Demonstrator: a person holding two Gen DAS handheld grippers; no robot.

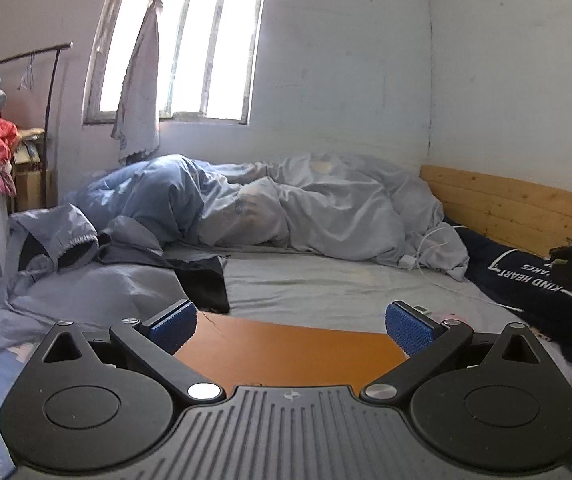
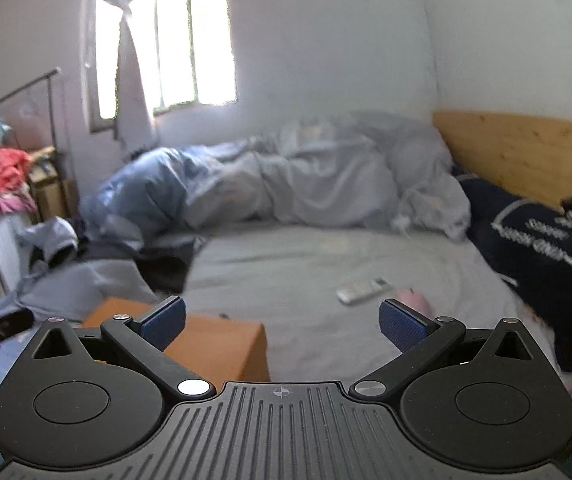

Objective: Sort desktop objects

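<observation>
Both your left gripper (image 1: 290, 327) and right gripper (image 2: 281, 323) gape wide, holding nothing. The orange desktop (image 1: 286, 356) below shows bare; beyond, a white remote (image 2: 362, 290) lies on the bed (image 2: 286, 264). Sorting progress can't be judged.

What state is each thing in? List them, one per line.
left gripper: open, holding nothing
right gripper: open, holding nothing
orange table: visible part of the top bare
remote control: lying flat on the bed sheet
duvet: crumpled in a heap by the wall
curtain: gathered and tied to one side
charger cable: loose on the bed
navy pillow: lying against the wooden headboard
</observation>
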